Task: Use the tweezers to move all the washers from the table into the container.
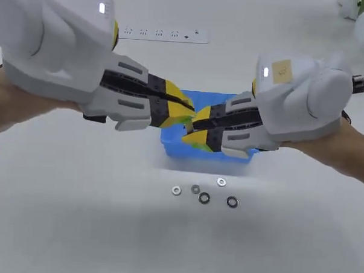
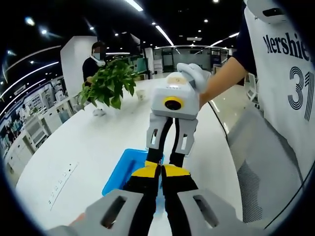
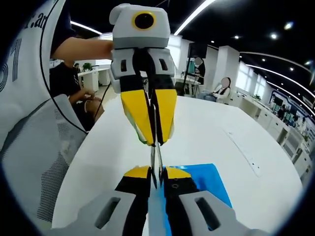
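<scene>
Near the middle of the head view, the left hand-held gripper (image 1: 189, 108) comes in from the left and the right hand-held gripper (image 1: 187, 134) from the right. Their yellow tips almost meet above the blue container (image 1: 169, 143). The right gripper view shows thin metal tweezers (image 3: 156, 160) running between the two. The left hand-held gripper's jaws are closed to a sliver around the tweezers' upper end. The right hand-held gripper's jaws, at the bottom of that view, are drawn in narrow against the lower end.

Five washers lie on the white tabletop (image 1: 76, 216) just below the container in the head view. Three are silver (image 1: 176, 190), (image 1: 195, 189), (image 1: 221, 182) and two are dark (image 1: 204, 198), (image 1: 231, 202). A power strip (image 1: 162, 34) lies at the top of the frame.
</scene>
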Demonstrator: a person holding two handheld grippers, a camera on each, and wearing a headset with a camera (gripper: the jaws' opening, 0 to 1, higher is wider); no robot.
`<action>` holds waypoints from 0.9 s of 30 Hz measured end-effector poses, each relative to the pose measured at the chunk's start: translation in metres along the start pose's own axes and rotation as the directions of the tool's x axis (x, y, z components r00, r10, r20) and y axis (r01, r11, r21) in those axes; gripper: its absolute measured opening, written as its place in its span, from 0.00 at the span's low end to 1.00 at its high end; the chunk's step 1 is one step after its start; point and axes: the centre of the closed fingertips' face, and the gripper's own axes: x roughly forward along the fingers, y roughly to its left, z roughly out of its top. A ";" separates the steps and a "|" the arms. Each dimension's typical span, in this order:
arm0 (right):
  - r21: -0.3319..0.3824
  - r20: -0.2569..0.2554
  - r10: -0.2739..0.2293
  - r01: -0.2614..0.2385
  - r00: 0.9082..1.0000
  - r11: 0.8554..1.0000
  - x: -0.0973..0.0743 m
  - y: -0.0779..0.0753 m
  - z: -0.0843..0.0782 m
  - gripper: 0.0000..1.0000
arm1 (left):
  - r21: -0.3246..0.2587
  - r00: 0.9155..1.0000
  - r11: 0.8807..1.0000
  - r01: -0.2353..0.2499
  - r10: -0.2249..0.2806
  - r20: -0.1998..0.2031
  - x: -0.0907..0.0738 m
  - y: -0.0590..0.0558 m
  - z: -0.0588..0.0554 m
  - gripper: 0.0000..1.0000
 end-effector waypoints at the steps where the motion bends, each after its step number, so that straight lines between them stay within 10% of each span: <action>1: -0.003 0.002 0.009 -0.009 1.000 1.000 0.000 0.004 0.002 0.11 | -0.010 1.000 1.000 0.006 -0.006 0.009 -0.001 -0.005 0.001 0.06; 27: 0.014 -0.051 0.122 -0.121 0.991 0.993 0.026 0.080 -0.018 0.10 | -0.111 1.000 0.994 -0.008 0.006 -0.010 -0.008 -0.067 -0.038 0.06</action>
